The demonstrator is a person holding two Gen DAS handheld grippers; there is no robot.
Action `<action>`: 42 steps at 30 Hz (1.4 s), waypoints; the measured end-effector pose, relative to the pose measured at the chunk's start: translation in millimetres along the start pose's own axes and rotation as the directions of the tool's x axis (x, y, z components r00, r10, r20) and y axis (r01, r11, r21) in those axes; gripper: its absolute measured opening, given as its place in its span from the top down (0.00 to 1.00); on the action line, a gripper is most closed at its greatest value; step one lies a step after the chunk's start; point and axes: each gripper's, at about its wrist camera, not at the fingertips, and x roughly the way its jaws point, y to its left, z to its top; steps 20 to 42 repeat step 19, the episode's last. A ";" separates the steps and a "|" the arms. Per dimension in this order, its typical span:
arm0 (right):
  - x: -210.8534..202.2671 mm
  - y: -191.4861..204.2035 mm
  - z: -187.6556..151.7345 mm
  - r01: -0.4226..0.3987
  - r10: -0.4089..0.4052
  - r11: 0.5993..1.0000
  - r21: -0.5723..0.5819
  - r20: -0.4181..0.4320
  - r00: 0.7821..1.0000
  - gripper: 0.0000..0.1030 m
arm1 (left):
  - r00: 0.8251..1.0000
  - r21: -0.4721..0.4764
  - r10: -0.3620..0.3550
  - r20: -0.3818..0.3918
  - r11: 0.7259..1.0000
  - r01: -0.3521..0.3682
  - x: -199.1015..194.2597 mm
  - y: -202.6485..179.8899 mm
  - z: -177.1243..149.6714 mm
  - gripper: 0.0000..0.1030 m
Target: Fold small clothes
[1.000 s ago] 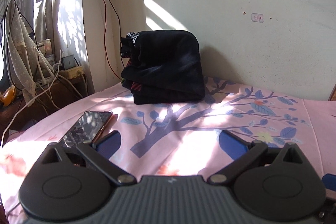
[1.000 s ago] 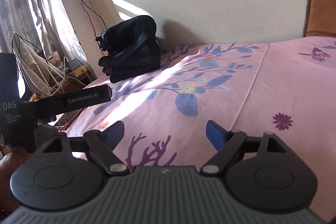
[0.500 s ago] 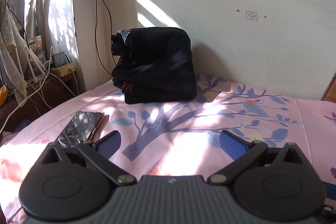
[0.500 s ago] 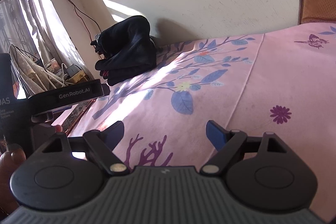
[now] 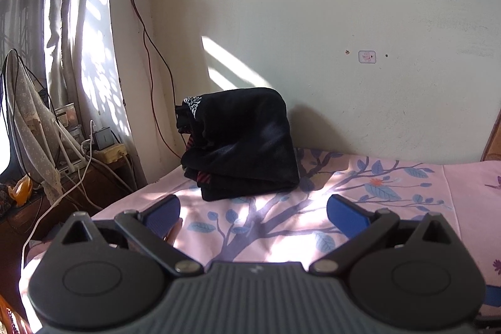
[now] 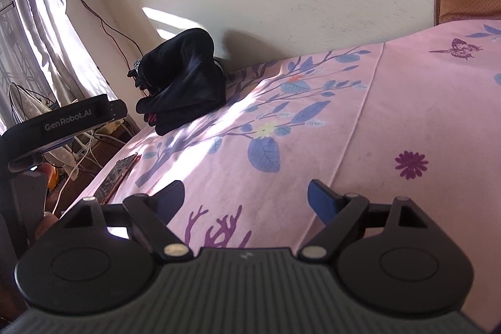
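A pile of dark clothes (image 5: 241, 146) sits folded on the bed (image 5: 407, 208), pushed up close to the wall (image 5: 344, 5). The pile is the spot to look from. The left tongs (image 5: 253, 210) float in front of the pile, spread wide, with nothing in them. The right tongs (image 6: 245, 199) are also spread wide and empty, over the pink sheet and well away from the pile. A phone (image 6: 117, 176) lies near the bed's edge, in front of the pile. A curtain (image 5: 78, 52) hangs left of the pile.
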 end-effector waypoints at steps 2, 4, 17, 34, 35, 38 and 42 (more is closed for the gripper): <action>-0.1 -0.2 0.0 0.001 -0.001 1.000 0.003 0.000 1.000 0.14 | 1.000 -0.008 -0.005 -0.022 1.000 0.004 2.0 0.3 -0.4 0.00; -0.1 -0.3 0.1 0.002 -0.002 1.000 0.005 0.001 1.000 0.14 | 0.998 -0.019 -0.021 -0.052 1.000 0.020 5.6 1.8 -1.3 0.00; -0.3 -1.8 0.5 0.004 -0.004 1.000 0.021 0.002 1.000 0.13 | 0.997 -0.024 -0.026 -0.075 0.999 0.025 10.5 2.1 -8.0 0.00; -0.4 -1.3 0.3 0.010 -0.010 1.000 0.020 0.006 1.000 0.13 | 0.996 -0.030 -0.046 -0.083 0.999 0.043 11.3 2.4 -7.2 0.00; -0.4 -1.3 0.3 0.010 -0.010 1.000 0.020 0.006 1.000 0.13 | 0.996 -0.030 -0.046 -0.083 0.999 0.043 11.3 2.4 -7.2 0.00; -0.4 -1.3 0.3 0.010 -0.010 1.000 0.020 0.006 1.000 0.13 | 0.996 -0.030 -0.046 -0.083 0.999 0.043 11.3 2.4 -7.2 0.00; -0.4 -1.3 0.3 0.010 -0.010 1.000 0.020 0.006 1.000 0.13 | 0.996 -0.030 -0.046 -0.083 0.999 0.043 11.3 2.4 -7.2 0.00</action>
